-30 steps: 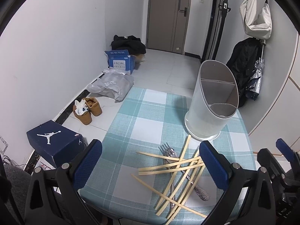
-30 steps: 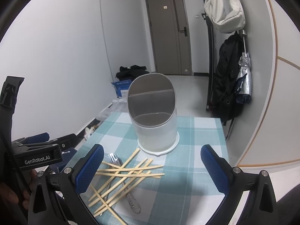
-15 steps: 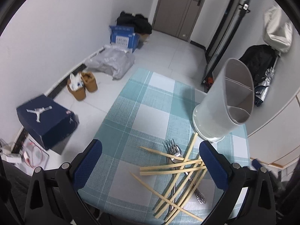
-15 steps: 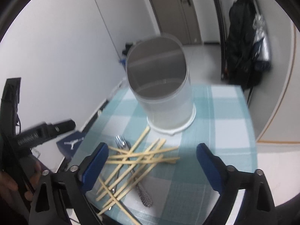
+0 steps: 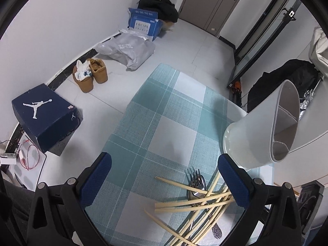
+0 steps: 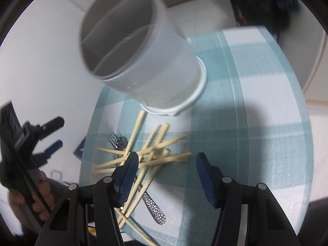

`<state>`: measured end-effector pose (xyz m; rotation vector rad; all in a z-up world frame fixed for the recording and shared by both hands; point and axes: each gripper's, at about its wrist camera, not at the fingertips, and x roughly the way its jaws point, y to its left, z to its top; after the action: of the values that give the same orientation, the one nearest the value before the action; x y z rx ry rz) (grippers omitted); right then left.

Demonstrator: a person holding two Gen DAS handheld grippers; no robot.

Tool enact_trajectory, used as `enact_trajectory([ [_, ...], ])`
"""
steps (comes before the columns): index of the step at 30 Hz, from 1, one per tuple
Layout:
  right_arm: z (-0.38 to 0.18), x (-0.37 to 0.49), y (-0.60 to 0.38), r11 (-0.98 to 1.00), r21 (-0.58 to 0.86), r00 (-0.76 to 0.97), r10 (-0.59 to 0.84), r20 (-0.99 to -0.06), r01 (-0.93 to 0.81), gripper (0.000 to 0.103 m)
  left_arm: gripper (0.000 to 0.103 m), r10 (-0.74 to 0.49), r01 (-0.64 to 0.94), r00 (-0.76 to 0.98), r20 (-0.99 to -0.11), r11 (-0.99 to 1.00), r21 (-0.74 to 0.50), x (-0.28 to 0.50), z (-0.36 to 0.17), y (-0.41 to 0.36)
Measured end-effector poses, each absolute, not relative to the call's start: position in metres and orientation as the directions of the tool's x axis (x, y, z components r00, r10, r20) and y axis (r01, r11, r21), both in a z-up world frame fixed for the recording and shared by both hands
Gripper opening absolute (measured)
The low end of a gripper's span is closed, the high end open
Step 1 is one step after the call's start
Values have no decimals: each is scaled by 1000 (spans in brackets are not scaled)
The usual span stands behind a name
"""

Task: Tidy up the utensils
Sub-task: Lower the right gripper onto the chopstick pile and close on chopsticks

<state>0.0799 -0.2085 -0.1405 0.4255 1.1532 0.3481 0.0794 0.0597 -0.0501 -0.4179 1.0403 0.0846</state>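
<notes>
Dropped closer, right gripper (image 6: 165,161) narrows its empty jaws over the chopsticks (image 6: 155,153), ready to pinch one.

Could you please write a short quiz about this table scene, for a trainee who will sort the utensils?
1. True or false: some chopsticks already stand in the white holder.
2. What covers the table? A) checked cloth B) bare wood C) newspaper
3. Fill in: a metal ____ lies under the chopstick pile.

Key: 1 false, they all lie on the cloth and the holder shows nothing inside; 2 A; 3 fork. For the trainer: the right gripper is closing above the pile, with nothing pressed between its pads.
</notes>
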Motion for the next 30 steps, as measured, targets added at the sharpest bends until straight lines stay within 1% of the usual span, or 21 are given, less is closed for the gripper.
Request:
enact_trajectory([
  [1, -145, 81, -213, 852, 523, 356, 495, -792, -21, 57, 102, -135, -263, 505, -852, 917, -301, 81, -51, 60],
  [3, -151, 82, -224, 822, 569, 339, 527, -779, 32, 52, 102, -143, -264, 502, -853, 914, -309, 82, -50, 60],
  [7, -161, 84, -241, 760, 640, 352, 572, -741, 111, 47, 102, -150, -259, 505, -850, 913, -315, 83, -48, 59],
  [8, -163, 84, -245, 747, 653, 360, 579, -731, 124, 42, 102, -152, -256, 506, -849, 913, -316, 83, -48, 59],
  [10, -168, 85, -252, 722, 675, 375, 591, -714, 149, 38, 102, -150, -254, 508, -848, 915, -314, 83, -48, 59],
  [11, -170, 84, -255, 712, 684, 378, 596, -708, 159, 35, 102, -147, -253, 508, -849, 916, -310, 83, -48, 58],
  [12, -169, 82, -258, 710, 683, 378, 594, -710, 168, 31, 102, -144, -251, 509, -849, 918, -306, 83, -48, 58],
  [17, -168, 80, -260, 720, 673, 378, 583, -719, 171, 25, 102, -134, -251, 516, -846, 921, -299, 82, -46, 59],
  [21, -178, 89, -243, 731, 657, 375, 566, -734, 183, 12, 102, -131, -251, 524, -842, 920, -300, 79, -45, 59],
  [30, -174, 89, -247, 722, 663, 438, 540, -719, 198, 7, 102, -117, -233, 544, -831, 930, -283, 74, -43, 59],
])
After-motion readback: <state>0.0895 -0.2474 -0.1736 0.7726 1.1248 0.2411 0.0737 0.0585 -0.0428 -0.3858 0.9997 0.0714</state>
